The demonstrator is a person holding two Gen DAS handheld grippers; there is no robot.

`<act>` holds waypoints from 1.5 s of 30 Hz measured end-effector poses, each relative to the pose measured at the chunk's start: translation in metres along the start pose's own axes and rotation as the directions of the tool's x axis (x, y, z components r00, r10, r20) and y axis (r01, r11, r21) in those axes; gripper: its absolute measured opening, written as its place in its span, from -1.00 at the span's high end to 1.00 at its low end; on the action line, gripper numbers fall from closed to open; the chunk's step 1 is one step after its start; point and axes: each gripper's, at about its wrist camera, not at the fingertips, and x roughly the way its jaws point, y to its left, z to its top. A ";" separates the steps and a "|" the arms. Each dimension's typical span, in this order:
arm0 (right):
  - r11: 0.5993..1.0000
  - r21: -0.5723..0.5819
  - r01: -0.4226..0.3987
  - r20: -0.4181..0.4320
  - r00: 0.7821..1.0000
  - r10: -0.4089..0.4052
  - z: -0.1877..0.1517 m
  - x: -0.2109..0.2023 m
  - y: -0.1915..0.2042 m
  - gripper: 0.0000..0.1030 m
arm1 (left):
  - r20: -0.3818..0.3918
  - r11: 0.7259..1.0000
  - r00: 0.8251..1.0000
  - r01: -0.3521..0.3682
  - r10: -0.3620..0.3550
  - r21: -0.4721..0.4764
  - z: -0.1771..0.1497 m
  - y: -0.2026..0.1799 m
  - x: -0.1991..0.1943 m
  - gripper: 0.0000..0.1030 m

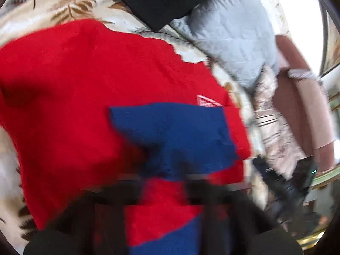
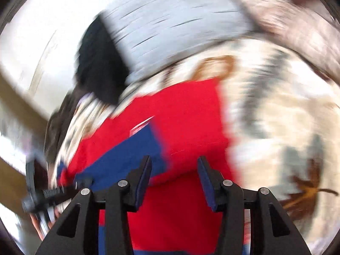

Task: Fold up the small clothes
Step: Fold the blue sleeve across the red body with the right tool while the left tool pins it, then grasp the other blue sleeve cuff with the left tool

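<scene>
Bedding with a pale leaf print (image 1: 63, 10) carries everything, with a light blue quilted pillow (image 1: 229, 42) and a black cloth (image 1: 161, 2) toward its far edge. On it lies the red garment (image 1: 85, 95), its blue sleeve (image 1: 176, 136) folded across the body.

My left tool (image 1: 163, 189) is badly blurred; I read it as closed, with red and blue fabric showing at its fingers, but I cannot tell if cloth is pinched. My right tool (image 2: 174, 170) has its jaws apart, with nothing between them — the garment lies directly ahead and below, its long axis running from me toward the pillow.

Both tools sit at the garment's near edge, the left closer to the sleeve. A small white-outlined label (image 1: 209, 102) sits beside the sleeve — its lettering is unreadable.
</scene>
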 end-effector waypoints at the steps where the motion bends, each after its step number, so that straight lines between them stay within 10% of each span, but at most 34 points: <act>1: 0.998 0.062 0.007 0.015 1.000 -0.008 0.006 -0.001 -0.016 0.07 | 0.028 1.000 1.000 -0.012 0.012 -0.008 0.000 0.001 -0.002 0.94; 9: 0.950 0.287 -0.125 -0.021 0.990 0.137 0.031 0.044 -0.064 0.07 | 0.165 0.998 0.985 -0.048 0.042 0.031 0.010 0.003 -0.025 0.94; 11: 0.948 0.267 -0.170 -0.076 0.978 0.197 0.031 0.056 -0.052 0.43 | 0.160 0.998 0.986 -0.050 0.045 0.026 0.011 0.005 -0.023 0.94; 12: 0.964 0.218 -0.154 -0.068 0.983 0.172 0.031 0.053 -0.043 0.68 | 0.160 0.999 0.986 -0.042 0.037 0.025 0.013 0.006 -0.023 0.94; 16: 0.989 0.081 -0.125 0.105 0.988 0.117 0.019 0.022 -0.023 0.69 | 0.167 0.998 0.985 -0.058 0.054 0.019 0.014 0.008 -0.024 0.94; 19: 0.998 0.058 0.019 -0.049 0.999 -0.016 0.005 0.053 -0.034 0.69 | 0.090 0.992 0.989 -0.122 0.120 0.021 0.012 0.009 0.000 0.93; 22: 0.994 0.110 0.028 0.007 1.000 -0.029 0.007 0.037 -0.032 0.46 | 0.044 0.989 0.989 -0.143 0.142 0.030 0.009 0.010 0.006 0.91; 30: 0.997 -0.074 -0.023 0.054 0.998 0.027 0.003 0.025 0.037 0.44 | 0.180 0.997 0.984 0.020 -0.006 -0.073 0.024 0.033 -0.048 0.71; 34: 0.987 -0.143 -0.068 -0.047 0.997 0.062 -0.019 0.054 0.077 0.45 | 0.030 0.993 0.996 -0.075 0.078 -0.086 0.021 0.036 -0.001 0.72; 40: 0.954 -0.237 -0.181 -0.115 0.981 0.157 -0.047 0.082 0.150 0.45 | 0.119 0.988 0.990 -0.056 0.073 -0.141 0.021 0.045 -0.038 0.71; 45: 0.927 -0.318 -0.197 -0.236 0.964 0.123 -0.080 0.129 0.181 0.40 | 0.246 0.969 0.957 -0.099 0.155 -0.227 0.027 0.076 -0.098 0.02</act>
